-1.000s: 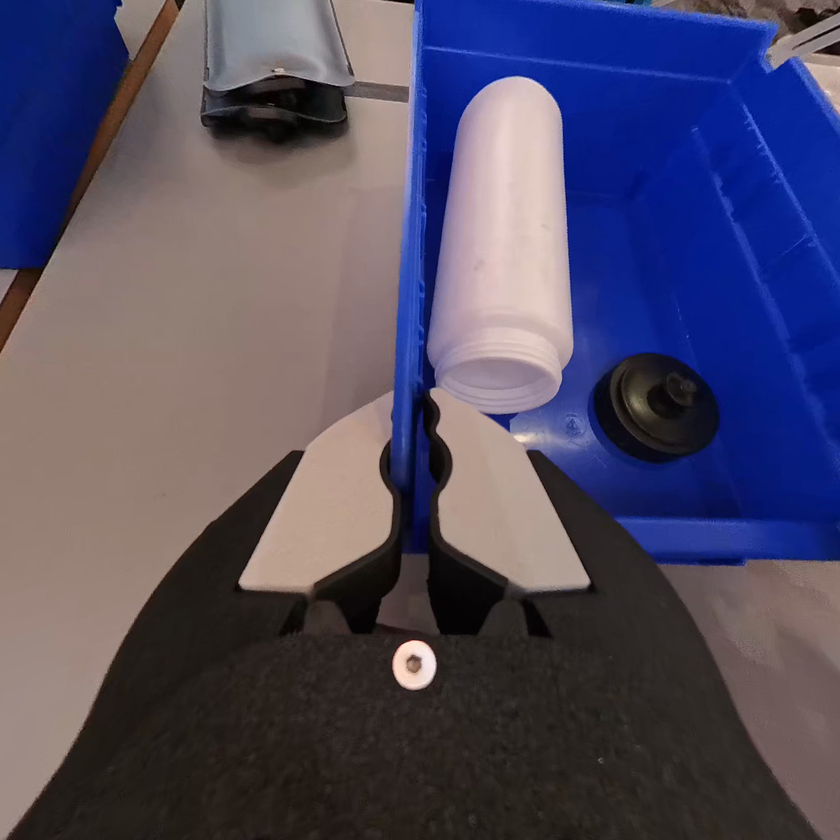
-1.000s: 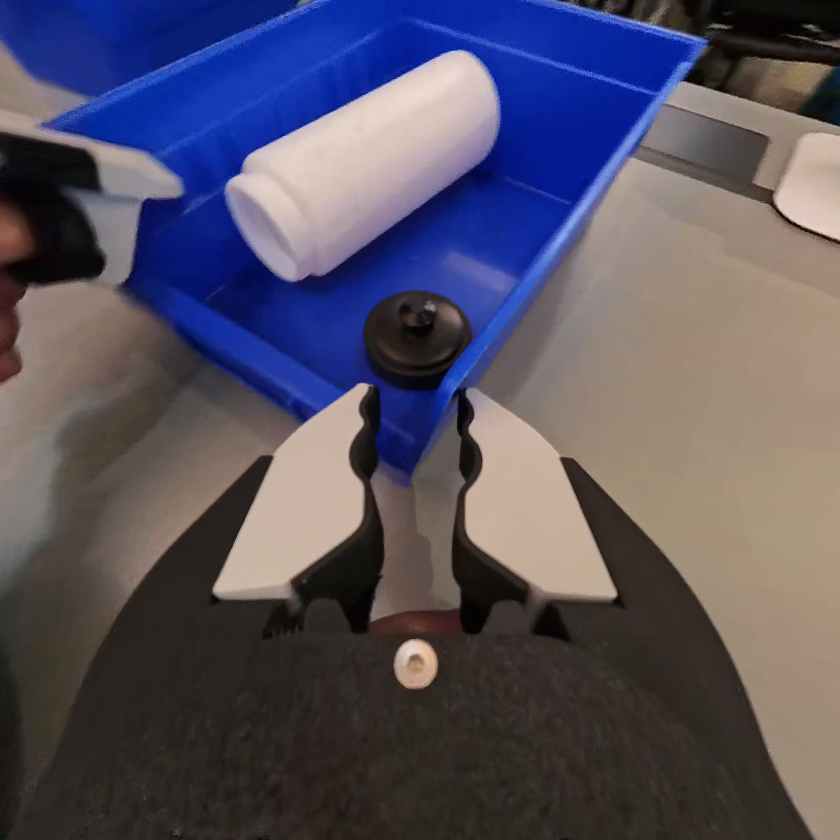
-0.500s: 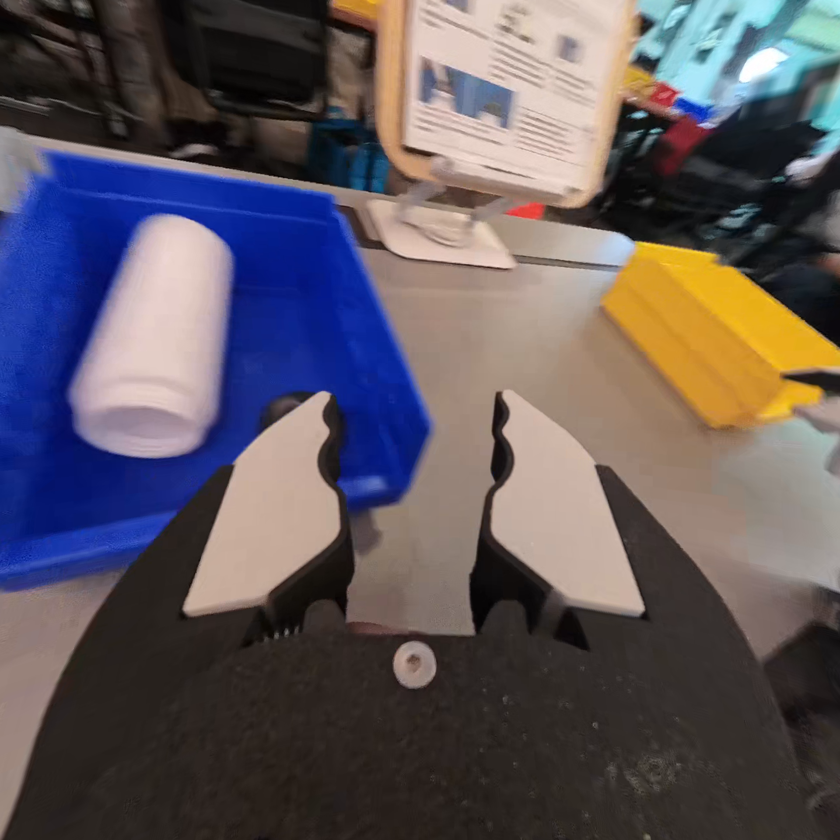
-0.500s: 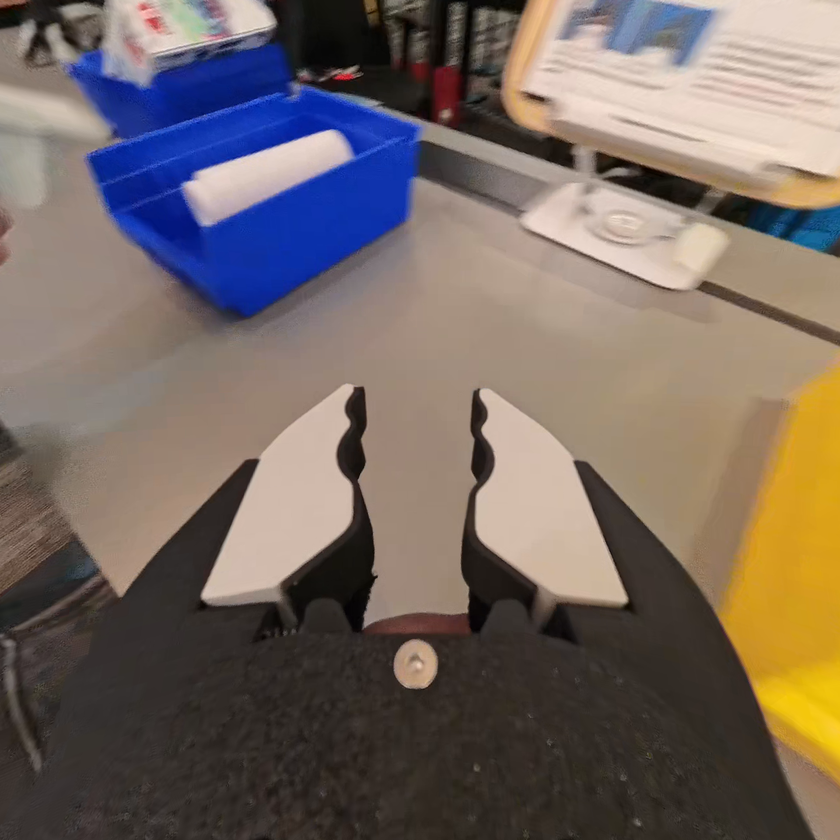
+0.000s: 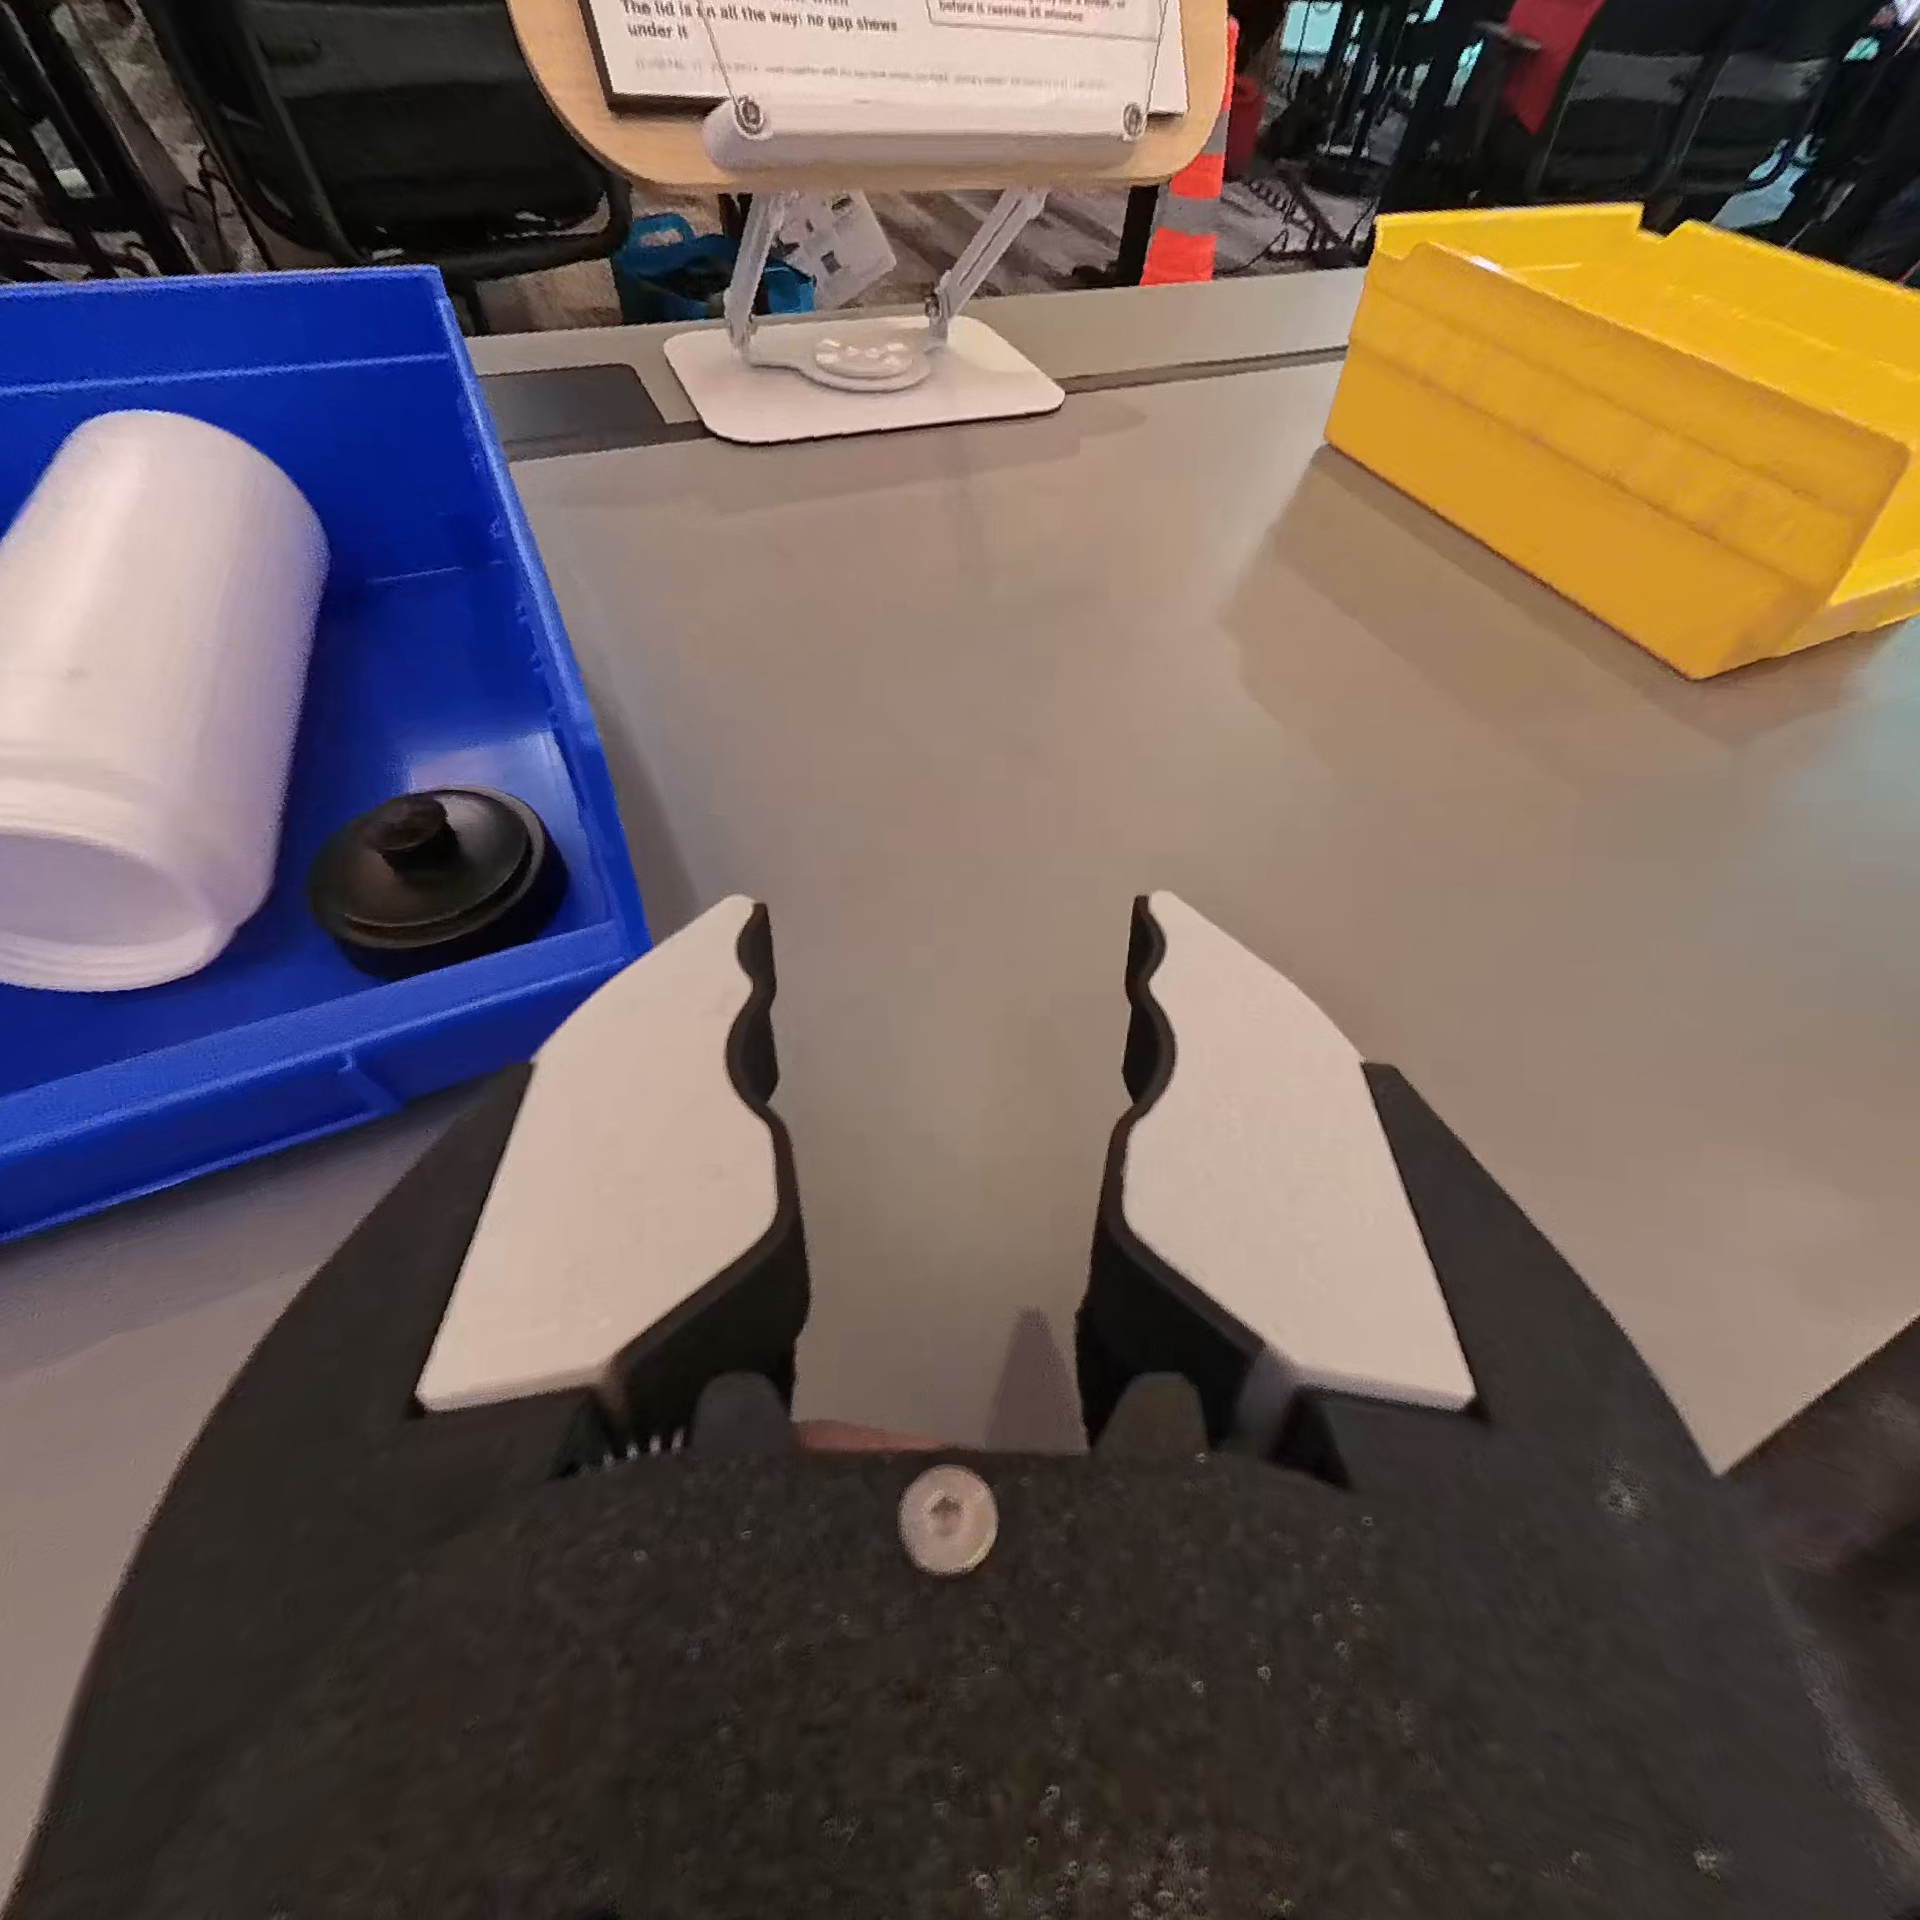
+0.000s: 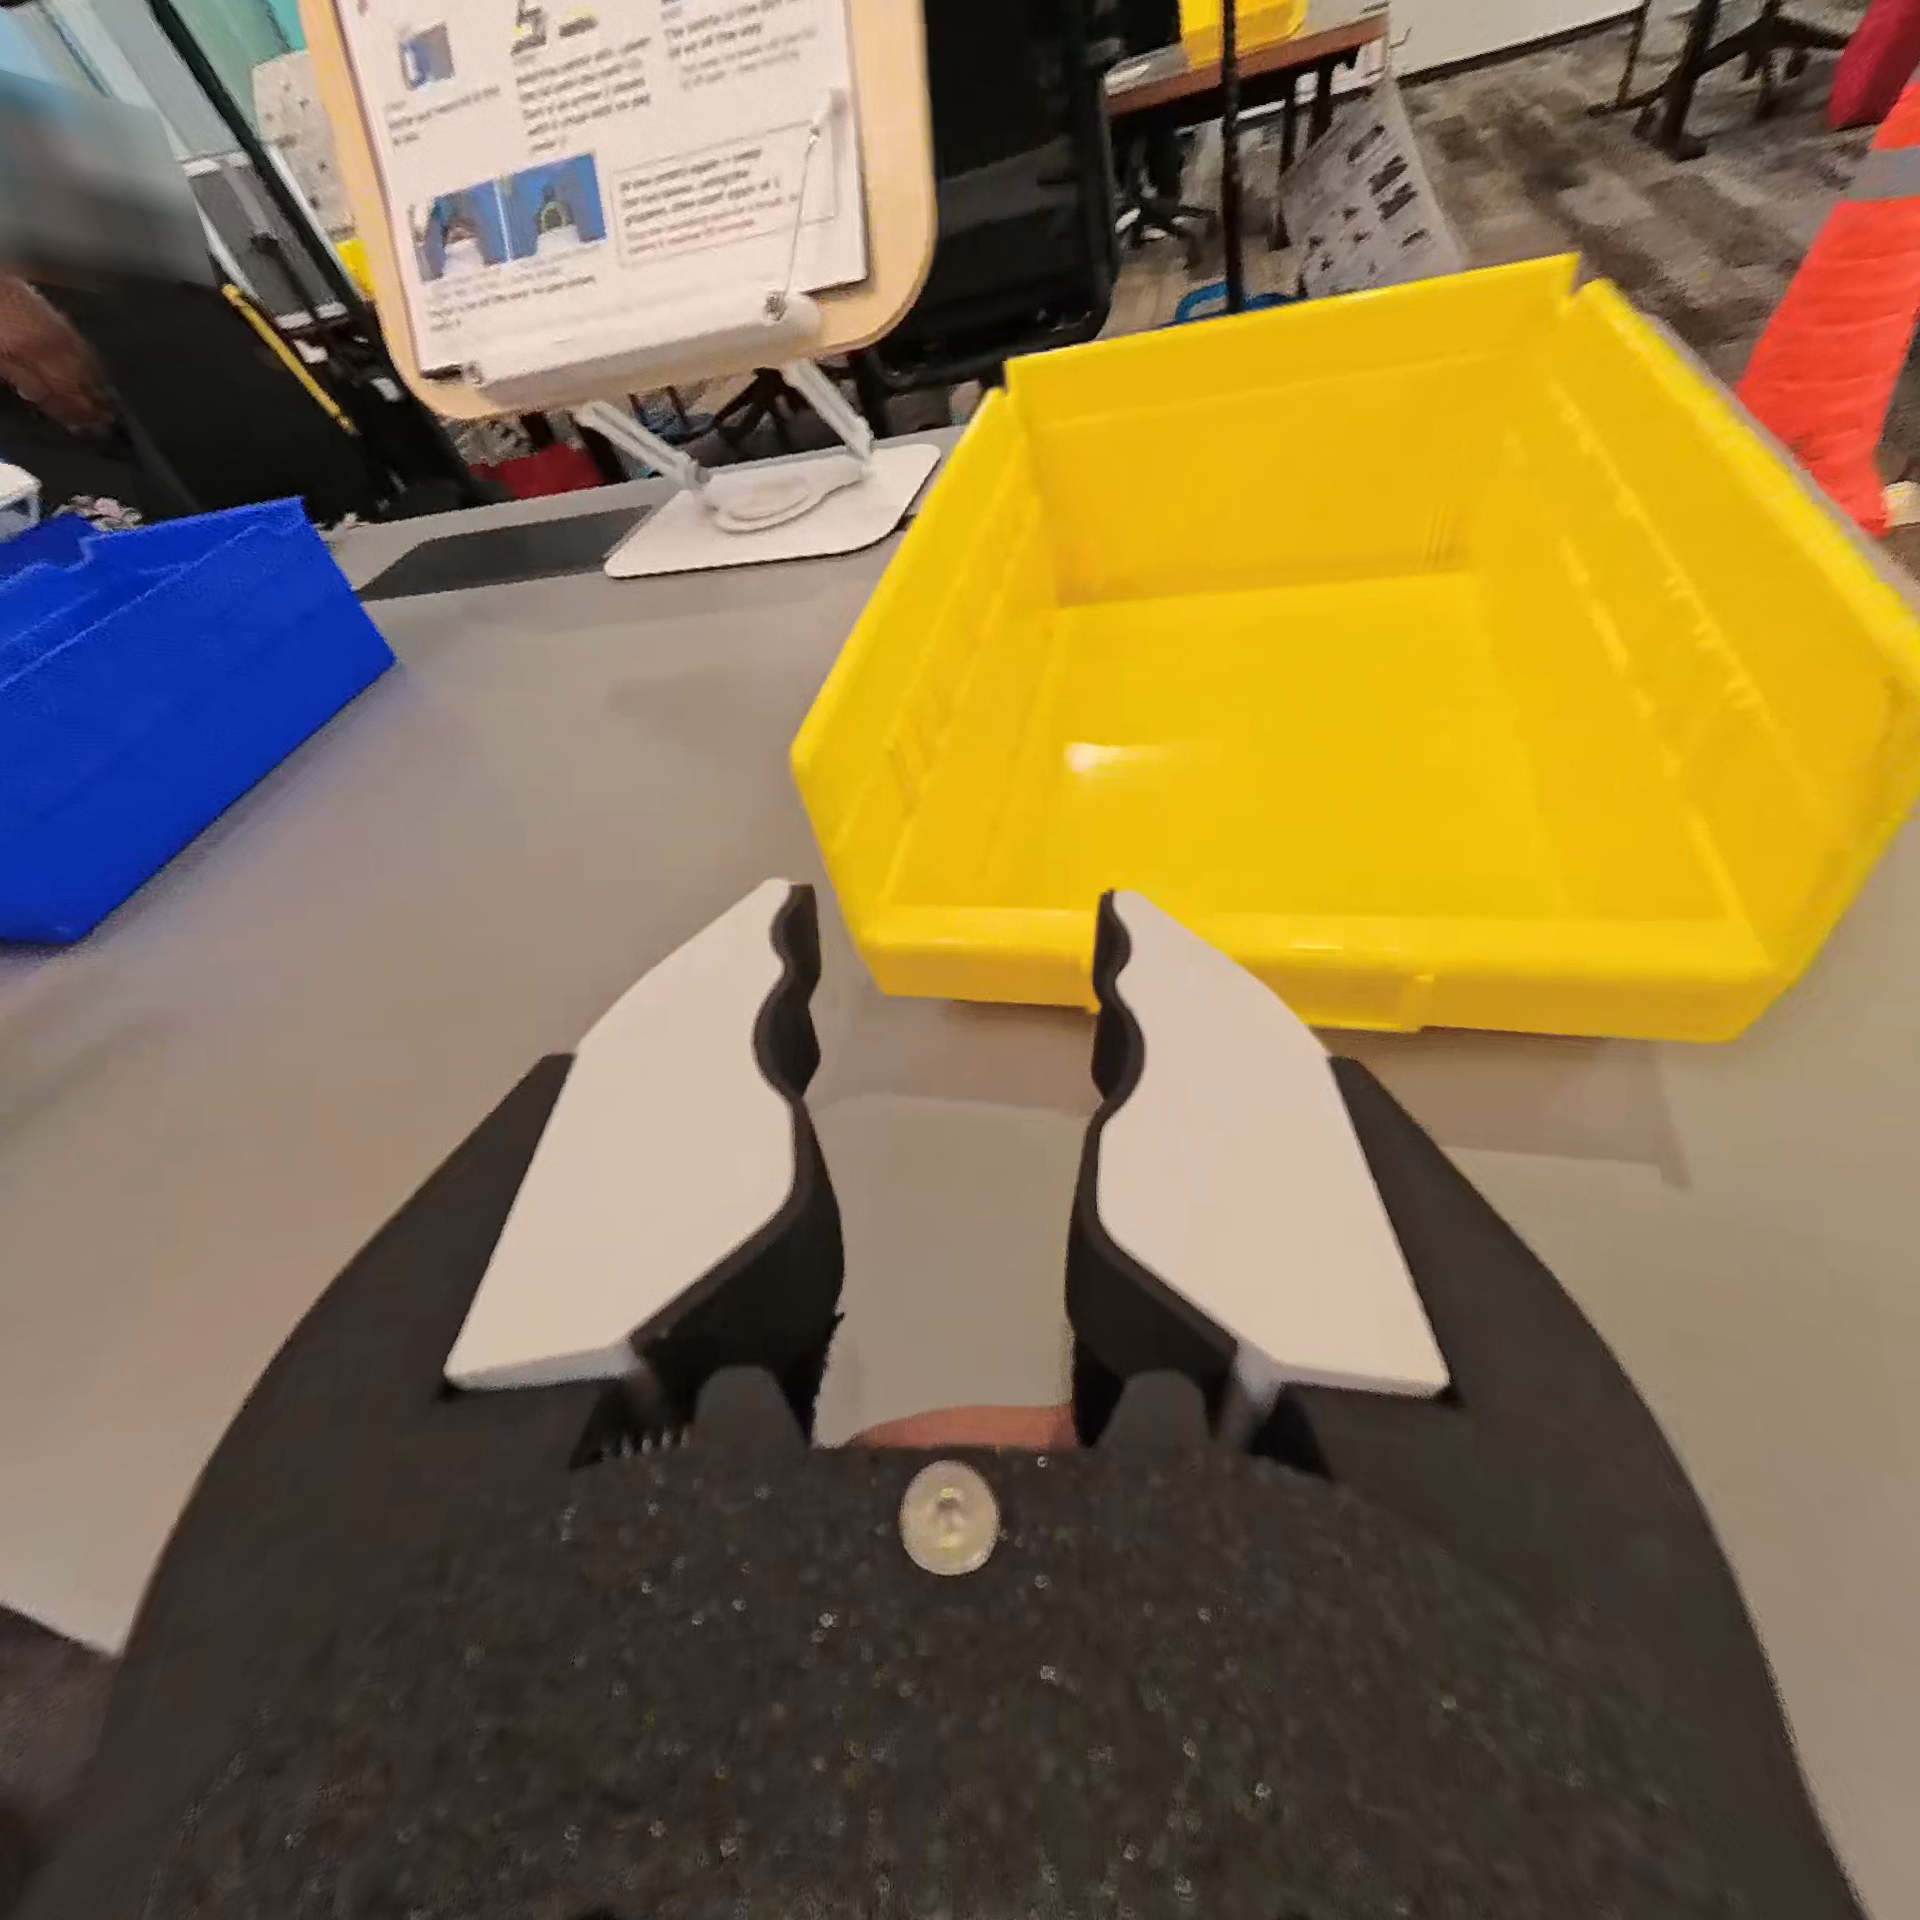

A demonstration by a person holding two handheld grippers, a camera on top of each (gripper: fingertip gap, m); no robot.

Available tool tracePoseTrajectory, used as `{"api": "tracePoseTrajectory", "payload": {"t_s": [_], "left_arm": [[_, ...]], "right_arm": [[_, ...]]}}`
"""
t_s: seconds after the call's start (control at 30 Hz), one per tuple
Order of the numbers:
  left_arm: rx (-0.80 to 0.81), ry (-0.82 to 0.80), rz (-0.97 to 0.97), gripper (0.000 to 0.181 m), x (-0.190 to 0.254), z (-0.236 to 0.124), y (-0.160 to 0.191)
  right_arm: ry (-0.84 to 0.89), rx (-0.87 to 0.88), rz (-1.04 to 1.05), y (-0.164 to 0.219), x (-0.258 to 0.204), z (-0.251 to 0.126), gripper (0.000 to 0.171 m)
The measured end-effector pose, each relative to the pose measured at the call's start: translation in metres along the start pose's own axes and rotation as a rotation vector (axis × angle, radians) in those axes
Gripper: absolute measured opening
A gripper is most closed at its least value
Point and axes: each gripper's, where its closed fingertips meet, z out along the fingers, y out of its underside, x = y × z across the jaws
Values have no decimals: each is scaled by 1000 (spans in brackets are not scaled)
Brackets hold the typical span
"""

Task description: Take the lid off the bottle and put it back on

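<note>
With both the left gripper (image 5: 951, 914) and right gripper (image 6: 951, 904) spread and empty, we should reach left to the blue bin (image 5: 499, 520), pinning the lying bottle (image 5: 145, 686) before lifting the lid (image 5: 431, 868) beside it.

White bottle (image 5: 145, 686): lying on side in blue bin (image 5: 488, 540), uncapped, threaded open mouth toward near side. Black lid (image 5: 431, 878): off bottle, knob up, on bin floor just right of mouth, near-right corner.
</note>
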Motion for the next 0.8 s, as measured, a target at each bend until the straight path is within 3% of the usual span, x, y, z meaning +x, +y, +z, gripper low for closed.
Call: {"api": "tracePoseTrajectory", "payload": {"t_s": [0.33,0.53,0.63,0.7,0.73,0.8], "left_arm": [[0,-70,-13,68,-19,-4,0],[20,-140,-26,79,-55,-8,-14],[-199,-258,8,97,-102,-5,-8],[-237,-339,5,94,-138,-2,-17],[-254,-337,-15,90,-151,4,-21],[-363,-322,-53,104,-174,20,-17]], "right_arm": [[-33,13,-2,-1,-8,2,48],[-47,-10,22,4,-9,6,47],[-51,-14,24,6,-10,5,47],[-57,-10,23,4,-12,4,47],[-57,-6,20,3,-12,4,47],[-53,-4,13,3,-12,3,47]]}}
